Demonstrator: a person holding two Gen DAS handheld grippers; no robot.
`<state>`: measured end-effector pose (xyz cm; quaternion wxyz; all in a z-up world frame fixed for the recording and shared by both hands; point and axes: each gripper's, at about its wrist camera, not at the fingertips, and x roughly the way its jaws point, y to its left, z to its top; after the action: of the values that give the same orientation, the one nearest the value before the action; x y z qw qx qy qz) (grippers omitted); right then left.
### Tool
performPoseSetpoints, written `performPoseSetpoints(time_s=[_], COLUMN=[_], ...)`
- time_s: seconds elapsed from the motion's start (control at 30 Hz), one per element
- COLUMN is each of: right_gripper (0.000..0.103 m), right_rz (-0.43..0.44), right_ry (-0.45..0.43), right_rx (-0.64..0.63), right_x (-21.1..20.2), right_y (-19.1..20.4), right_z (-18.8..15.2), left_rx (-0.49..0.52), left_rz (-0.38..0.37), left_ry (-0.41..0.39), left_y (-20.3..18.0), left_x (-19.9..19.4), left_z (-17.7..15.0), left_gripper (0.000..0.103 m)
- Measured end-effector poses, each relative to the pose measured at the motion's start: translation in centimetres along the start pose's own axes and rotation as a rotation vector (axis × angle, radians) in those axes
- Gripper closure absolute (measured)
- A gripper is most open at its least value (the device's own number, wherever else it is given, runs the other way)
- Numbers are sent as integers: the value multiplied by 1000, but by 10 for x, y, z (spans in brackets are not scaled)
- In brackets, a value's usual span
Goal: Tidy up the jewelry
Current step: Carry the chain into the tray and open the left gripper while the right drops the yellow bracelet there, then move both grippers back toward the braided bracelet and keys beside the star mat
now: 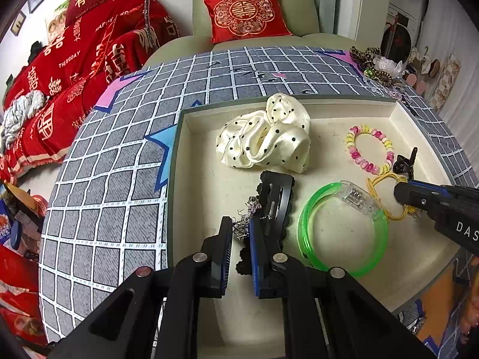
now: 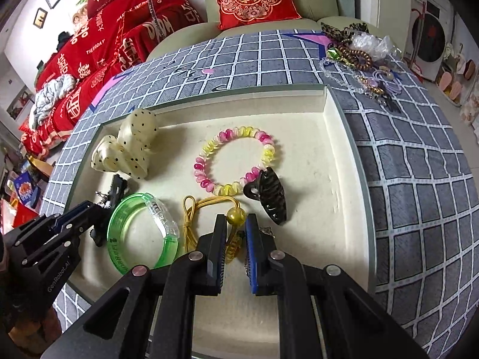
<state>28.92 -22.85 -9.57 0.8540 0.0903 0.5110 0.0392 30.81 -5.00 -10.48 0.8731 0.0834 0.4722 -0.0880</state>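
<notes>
Looking into the tray, I see both grippers low over the jewelry already lying in it. My left gripper has its jaws a little apart around a silver chain, which lies just beside a black barrette; I cannot tell if the pads really press it. My right gripper is parted too, with the yellow hair tie and its bead between the tips, not clamped as far as I can judge.

The risk I see on the left: the chain is thin and tangled, so closing there may catch the barrette together with it, or the chain may slip out. On the right, the elastic loop could stretch and snap back, pushing the green bangle or the claw clip, both very near. The spiral bracelet and the dotted scrunchie lie farther in the tray.

More pieces wait in a pile on the cloth at far right, outside the tray. Both grippers come from the near side, tilted down, the left one toward the tray's left part, the right one toward its middle.
</notes>
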Motion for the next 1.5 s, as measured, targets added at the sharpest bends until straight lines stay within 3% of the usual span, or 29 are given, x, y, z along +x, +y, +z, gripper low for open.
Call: performPoseSetpoints(time_s=[0.3, 0.4, 0.47, 0.73, 0.77, 0.8, 0.83, 0.9, 1.03, 1.1, 1.17, 1.3, 1.37, 1.5], right_gripper=[88, 73, 50, 50, 50, 50, 50, 50, 49, 45, 35, 33, 20, 20], right_rz=[12, 39, 81, 95, 95, 93, 92, 94, 99, 105, 113, 136, 143, 147], right_ry=[13, 5, -1, -44, -46, -48, -50, -52, -63, -73, -83, -89, -88, -95], right_rx=[6, 37, 65, 93, 93, 90, 88, 87, 84, 85, 85, 75, 69, 74], right_x=[0, -6, -13, -40, -43, -46, -48, -53, -66, -73, -80, -94, -100, -112], right_y=[1, -3, -6, -10, -10, -10, -10, -11, -10, -9, -8, -5, -3, -5], right_z=[3, 3, 3, -2, -3, -4, -5, -8, -15, -18, -22, -36, -44, -60], left_rx=[13, 14, 13, 3, 2, 0, -8, -18, -24, -24, -20, -5, 0, 18], left_rz=[29, 32, 33, 26, 29, 32, 43, 60, 48, 48, 45, 30, 22, -2], left_ry=[1, -12, -18, -31, -33, -34, -42, -101, -103, -113, -113, -118, -121, -123], left_y=[-4, -4, -4, -2, -2, -2, 0, 1, 3, 3, 4, 2, 1, -3], left_x=[-6, -12, -16, -29, -30, -32, -34, -47, -59, -66, -74, -91, -99, -115], left_z=[1, 3, 3, 2, 1, 2, 2, 0, -3, -7, -14, -34, -45, -68], left_gripper=[84, 84, 84, 83, 77, 33, 0, 0, 0, 0, 0, 0, 0, 0])
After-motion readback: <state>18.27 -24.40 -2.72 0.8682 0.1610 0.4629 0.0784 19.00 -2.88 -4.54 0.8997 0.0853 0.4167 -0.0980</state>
